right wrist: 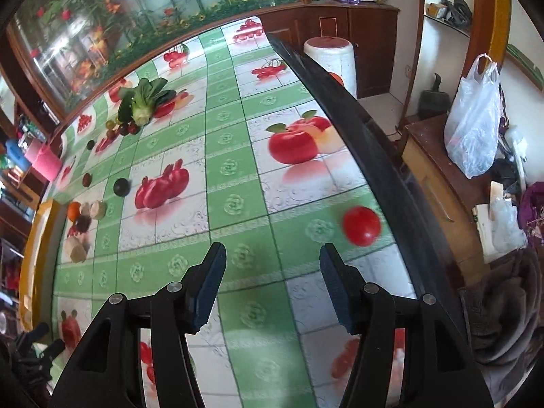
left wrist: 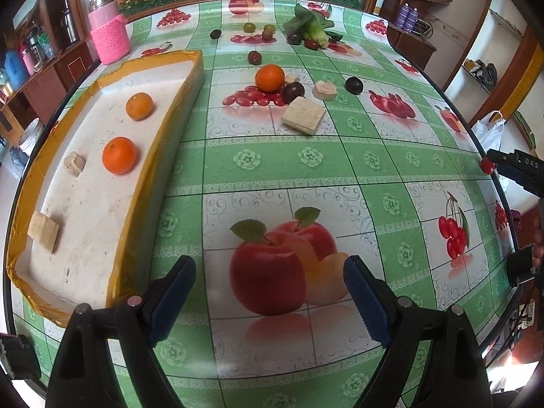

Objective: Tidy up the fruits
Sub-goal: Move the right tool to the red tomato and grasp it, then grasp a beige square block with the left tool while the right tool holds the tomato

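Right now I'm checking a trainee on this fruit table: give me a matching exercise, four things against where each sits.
Things:
1. red tomato
2. bok choy
3. pink knitted jar
4. two oranges

Places:
A. inside the yellow-edged tray
B. far end of the table, among dark plums
C. near the table's right edge, just ahead of the right gripper
D. on the table beyond the tray's far end

Pairs: 1-C, 2-B, 3-D, 4-A
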{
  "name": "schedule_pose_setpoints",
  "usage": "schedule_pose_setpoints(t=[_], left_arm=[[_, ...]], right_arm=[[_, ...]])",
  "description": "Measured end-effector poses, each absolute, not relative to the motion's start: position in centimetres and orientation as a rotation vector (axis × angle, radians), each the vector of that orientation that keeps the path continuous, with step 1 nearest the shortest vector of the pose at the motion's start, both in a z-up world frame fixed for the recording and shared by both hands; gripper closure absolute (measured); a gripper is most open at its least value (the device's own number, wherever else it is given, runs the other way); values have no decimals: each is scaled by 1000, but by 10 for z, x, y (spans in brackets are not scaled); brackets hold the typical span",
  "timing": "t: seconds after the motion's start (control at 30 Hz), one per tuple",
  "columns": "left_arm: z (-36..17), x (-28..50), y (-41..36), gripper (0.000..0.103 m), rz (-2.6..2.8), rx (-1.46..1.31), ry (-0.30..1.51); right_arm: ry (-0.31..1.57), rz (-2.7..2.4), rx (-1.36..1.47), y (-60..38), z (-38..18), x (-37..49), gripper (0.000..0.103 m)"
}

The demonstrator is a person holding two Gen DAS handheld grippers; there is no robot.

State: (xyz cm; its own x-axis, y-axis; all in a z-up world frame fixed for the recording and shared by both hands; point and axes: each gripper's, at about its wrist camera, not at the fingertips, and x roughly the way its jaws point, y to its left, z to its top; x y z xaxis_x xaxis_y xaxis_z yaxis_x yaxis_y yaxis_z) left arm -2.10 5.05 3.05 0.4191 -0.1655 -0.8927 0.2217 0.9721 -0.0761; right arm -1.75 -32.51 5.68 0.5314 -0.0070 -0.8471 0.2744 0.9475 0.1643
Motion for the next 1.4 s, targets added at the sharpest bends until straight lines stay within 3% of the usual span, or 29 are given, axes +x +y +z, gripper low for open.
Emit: schedule_pose_setpoints(t=[0.23,0.57,0.7,0.77,0.83,1.3,1.4], left_arm=[[24,-21,37,13,-271,87,1128],[23,-19,32,13,-299,76,1133],[26,-14,31,13,-302,71,1119],[29,-10,30,13,-303,73,1104],[31,-2,28,13,-299,73,1094],[23,86,9,13,-214,-17,1064],[12,94,1,25,-213,-2,1077]], right_arm=[[1027,-211,256,-347,67,-29,45],[1166,-287,196,-365,37,22,45],[1221,-294,186,-370,22,30,63],[1217,-295,186,-373,19,30,64],[1206,-299,187,-375,21,29,72],[1118,-84,202,-320,35,10,72],[1130,-44,180,-304,31,8,72]])
